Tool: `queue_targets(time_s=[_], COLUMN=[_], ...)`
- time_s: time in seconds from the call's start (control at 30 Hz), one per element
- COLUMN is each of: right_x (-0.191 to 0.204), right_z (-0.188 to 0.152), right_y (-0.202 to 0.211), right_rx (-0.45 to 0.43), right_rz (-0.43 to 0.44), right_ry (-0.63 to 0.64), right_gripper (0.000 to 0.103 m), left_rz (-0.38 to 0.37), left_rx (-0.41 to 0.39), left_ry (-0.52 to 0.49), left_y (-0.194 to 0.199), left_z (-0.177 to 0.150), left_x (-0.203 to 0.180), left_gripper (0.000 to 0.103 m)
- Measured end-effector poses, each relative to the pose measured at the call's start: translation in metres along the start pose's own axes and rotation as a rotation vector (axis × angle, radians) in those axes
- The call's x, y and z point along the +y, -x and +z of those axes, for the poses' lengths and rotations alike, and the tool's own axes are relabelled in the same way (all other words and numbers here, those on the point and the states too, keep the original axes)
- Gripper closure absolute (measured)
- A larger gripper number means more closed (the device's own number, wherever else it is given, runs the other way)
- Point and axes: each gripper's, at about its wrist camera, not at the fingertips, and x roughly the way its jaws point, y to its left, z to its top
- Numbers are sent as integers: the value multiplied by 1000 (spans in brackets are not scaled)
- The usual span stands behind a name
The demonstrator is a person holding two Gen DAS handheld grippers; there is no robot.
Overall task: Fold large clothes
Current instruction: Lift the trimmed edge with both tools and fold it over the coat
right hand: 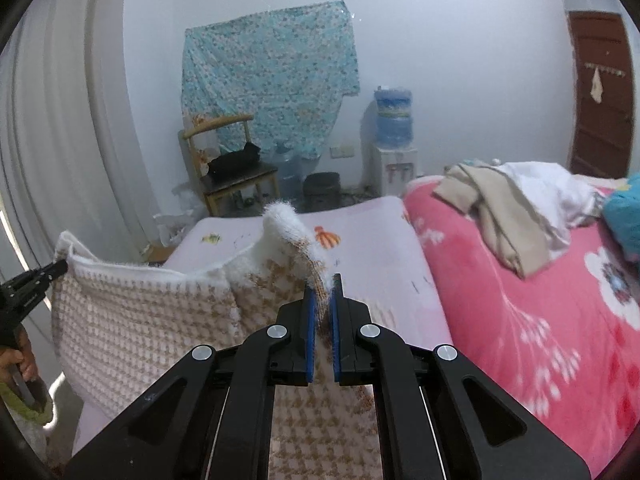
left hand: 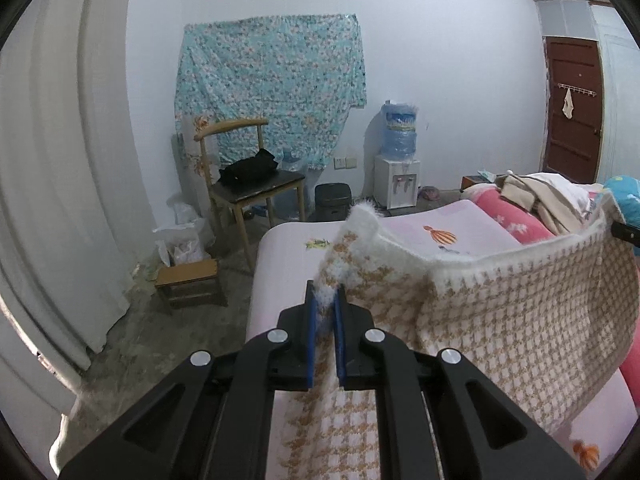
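Bed [right hand: 372, 224]: lay beneath both grippers.
Left gripper [left hand: 325, 300]: clamped on sweater [left hand: 500, 312] edge.
Right gripper [right hand: 323, 294]: clamped on opposite edge; sweater hung between.

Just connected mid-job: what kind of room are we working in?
Most likely a home bedroom: a bed with a pink floral blanket, clothes piled on it, and a water dispenser beside the wall.

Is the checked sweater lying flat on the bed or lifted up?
Lifted up: the left gripper and right gripper each pinch a fuzzy edge, and the sweater hangs between them.
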Motion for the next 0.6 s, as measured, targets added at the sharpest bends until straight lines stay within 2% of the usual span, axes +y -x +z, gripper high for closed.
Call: queue_targets(time_s=[0.13,0.23,0.27,0.33,0.4,0.47,0.53,0.6], right_x=[-18,-27,-33,-43,-54,-66,-70,-62], right_z=[24,15,9,-13,-27,-25,-16,-3], right_y=[-82,-147,-169,-212,-229,-216,-196,-176], right_rx=[90,206,255,378,439,385,315,234], right_rz=[32,36,34,26,-9,15,12,17], right_ry=[-45,-74,-89,-118,-136,-194,-206,-188], right_gripper=[98,97,94,79,54,52,51,50], left_rz=[-22,-15,-24,-35,-87,-102,-108,-115], left_rx=[99,237,288,423,502,469,401,328], left_ry=[35,57,71,109,190,222,267,305], left_y=[-76,-145,-164,-204,-222,-216,-200,-188], left_z=[20,12,5,-14,-27,-21,-9,3], left_x=[11,16,18,23,33,42,53,59], left_gripper=[95,95,95,91,88,81,69,69])
